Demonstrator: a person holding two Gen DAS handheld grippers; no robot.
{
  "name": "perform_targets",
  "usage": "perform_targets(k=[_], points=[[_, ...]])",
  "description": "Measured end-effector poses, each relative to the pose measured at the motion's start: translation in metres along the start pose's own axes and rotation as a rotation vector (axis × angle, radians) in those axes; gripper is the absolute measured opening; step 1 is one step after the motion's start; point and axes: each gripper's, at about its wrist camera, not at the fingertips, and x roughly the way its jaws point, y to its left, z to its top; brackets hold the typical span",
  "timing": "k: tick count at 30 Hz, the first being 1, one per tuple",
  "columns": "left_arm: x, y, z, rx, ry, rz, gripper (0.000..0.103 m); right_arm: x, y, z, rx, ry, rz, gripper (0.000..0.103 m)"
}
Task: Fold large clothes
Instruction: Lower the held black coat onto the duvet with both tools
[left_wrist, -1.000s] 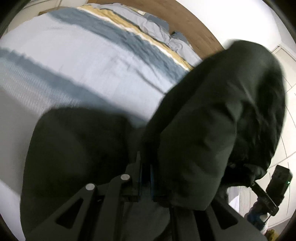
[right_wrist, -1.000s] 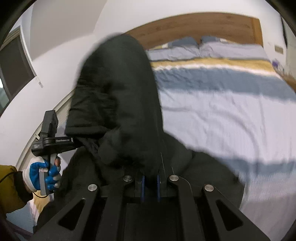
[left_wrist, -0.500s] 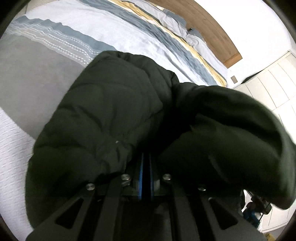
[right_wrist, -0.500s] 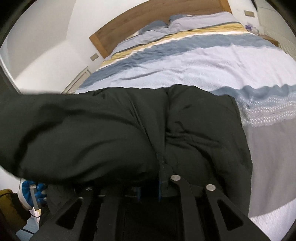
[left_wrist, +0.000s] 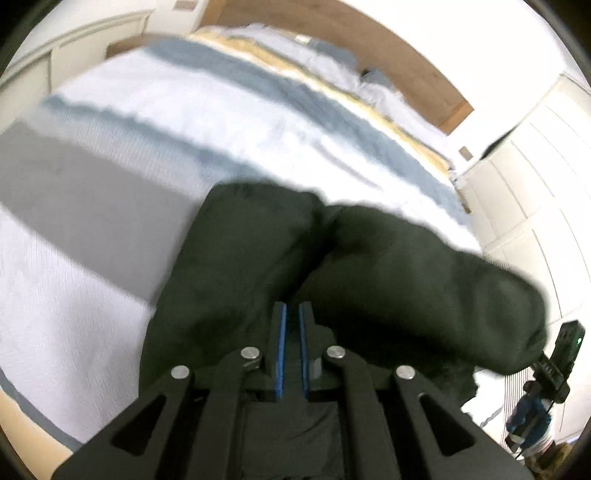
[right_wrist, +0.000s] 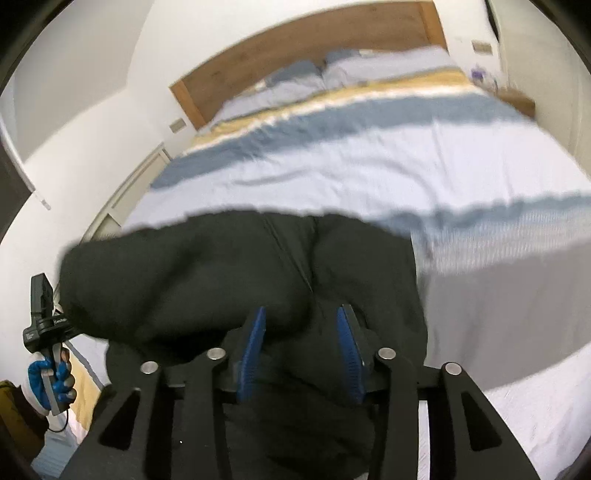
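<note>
The dark padded jacket (left_wrist: 258, 258) lies in a rumpled heap on the near part of the bed (left_wrist: 155, 122), right in front of both grippers.

In the left wrist view the left gripper (left_wrist: 291, 306) has its jaws almost closed, with only a narrow slit between the blue pads; whether any fabric is caught in that slit cannot be told. At the far right of this view, past the jacket's bulging edge, the other handheld gripper appears with a blue-gloved hand (left_wrist: 528, 417) on it, in front of white cabinet doors (left_wrist: 524, 192).

In the right wrist view the right gripper (right_wrist: 301, 314) has its jaws opening, the blue pads standing clear of the jacket (right_wrist: 207, 280), whose fabric bulges up between them. A seam runs down the jacket's middle here. At the lower left a blue-and-white gloved hand (right_wrist: 48, 380) with a mustard sleeve (right_wrist: 11, 410) holds the other gripper's handle.

The bed carries a striped cover of white, blue, grey and yellow bands, two pillows (right_wrist: 332, 70) at the far end, and a wooden headboard (right_wrist: 306, 48) against a white wall (right_wrist: 92, 74).
</note>
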Motion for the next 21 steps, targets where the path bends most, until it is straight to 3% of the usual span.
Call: perform_targets(k=[1, 3, 5, 10, 13, 17, 21], points=[[-0.004, -0.009, 0.010, 0.015, -0.012, -0.008, 0.011, -0.005, 0.007, 0.011, -0.016, -0.015, 0.009, 0.050], [-0.015, -0.025, 0.021, 0.047, -0.034, -0.018, 0.034, -0.011, 0.021, 0.030, -0.044, -0.034, 0.030, 0.054], [-0.016, -0.045, 0.034, 0.077, -0.058, -0.024, 0.042, -0.009, 0.036, 0.045, -0.069, -0.036, 0.046, 0.057], [0.004, -0.093, 0.051, 0.146, -0.043, -0.057, 0.044, 0.018, 0.078, 0.069, -0.143, -0.019, 0.085, 0.062], [0.017, -0.116, 0.051, 0.199, -0.024, -0.069, 0.044, 0.032, 0.098, 0.065, -0.171, 0.009, 0.103, 0.066], [0.036, -0.129, 0.029, 0.270, 0.022, -0.071, 0.044, 0.048, 0.115, 0.046, -0.230, 0.060, 0.111, 0.070], [0.058, -0.112, -0.008, 0.295, 0.080, -0.027, 0.044, 0.060, 0.112, 0.014, -0.266, 0.121, 0.086, 0.072]])
